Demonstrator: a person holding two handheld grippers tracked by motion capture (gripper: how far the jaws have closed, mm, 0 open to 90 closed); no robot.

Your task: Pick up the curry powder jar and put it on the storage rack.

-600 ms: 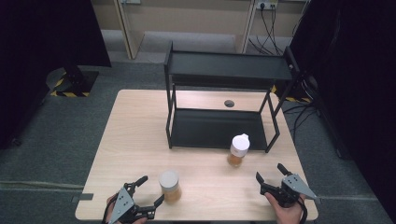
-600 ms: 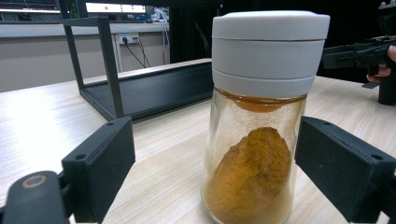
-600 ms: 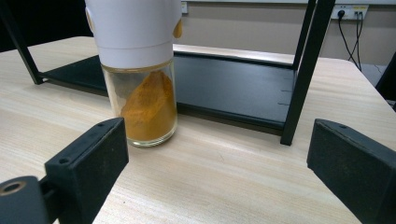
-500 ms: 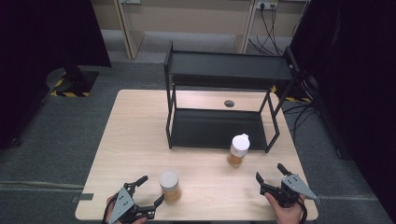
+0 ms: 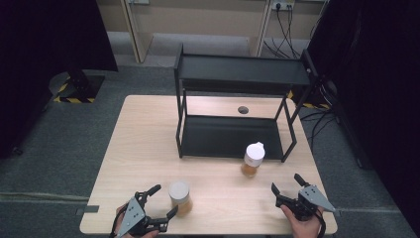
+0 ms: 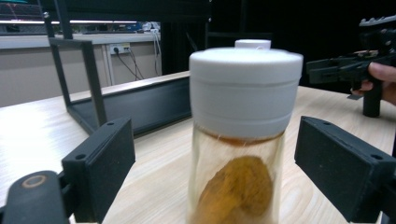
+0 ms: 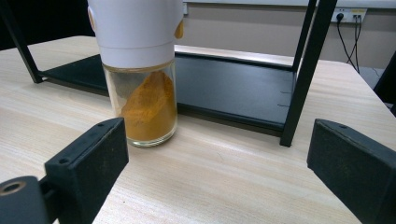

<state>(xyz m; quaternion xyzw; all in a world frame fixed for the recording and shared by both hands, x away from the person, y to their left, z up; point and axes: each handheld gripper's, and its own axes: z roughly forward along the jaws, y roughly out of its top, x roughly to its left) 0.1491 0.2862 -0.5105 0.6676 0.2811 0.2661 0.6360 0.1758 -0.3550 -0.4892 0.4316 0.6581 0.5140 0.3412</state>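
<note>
Closing the left claw (image 5: 158, 203), which stood wide with nothing gripped, risked toppling the near jar (image 5: 180, 197), upright at its 2 o'clock on the tabletop (image 5: 143, 144). Your right claw (image 5: 286, 184) also gaped empty, the far jar (image 5: 253, 159) at its 11 o'clock.

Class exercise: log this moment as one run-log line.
left gripper: open, near jar between jaws, untouched | right gripper: open, empty | far jar: upright before rack

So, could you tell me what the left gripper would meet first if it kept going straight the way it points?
Most likely the near jar: it stands upright just ahead of the left gripper, between its open jaws, untouched.
</note>
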